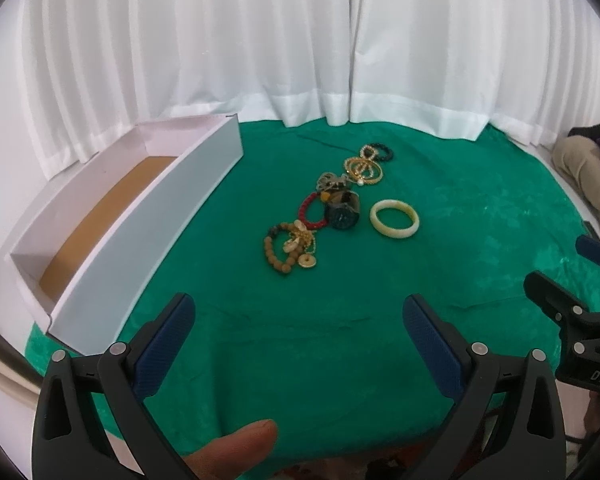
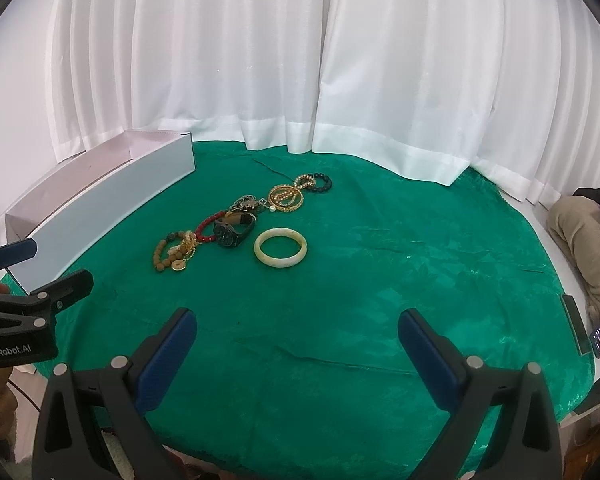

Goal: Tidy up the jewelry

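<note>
Jewelry (image 1: 332, 208) lies in a row ahead of my 2 grippers, left (image 1: 298, 320) and right (image 2: 296, 332), both spread wide and empty; white box (image 1: 140, 232) stands left.

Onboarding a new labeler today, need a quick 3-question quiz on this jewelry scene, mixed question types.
1. True or false: the pale cream jade-like bangle lies inside the long white open box.
2. Multiple choice: which piece lies at the far end of the jewelry row? A) brown wooden bead bracelet B) black bead bracelet C) dark wristwatch
3. Fill in: both the left hand-held gripper and the right hand-held gripper have their jaws ____.

Key
1. False: it lies on the green velvet cloth, apart from the row.
2. B
3. open, holding nothing
</note>
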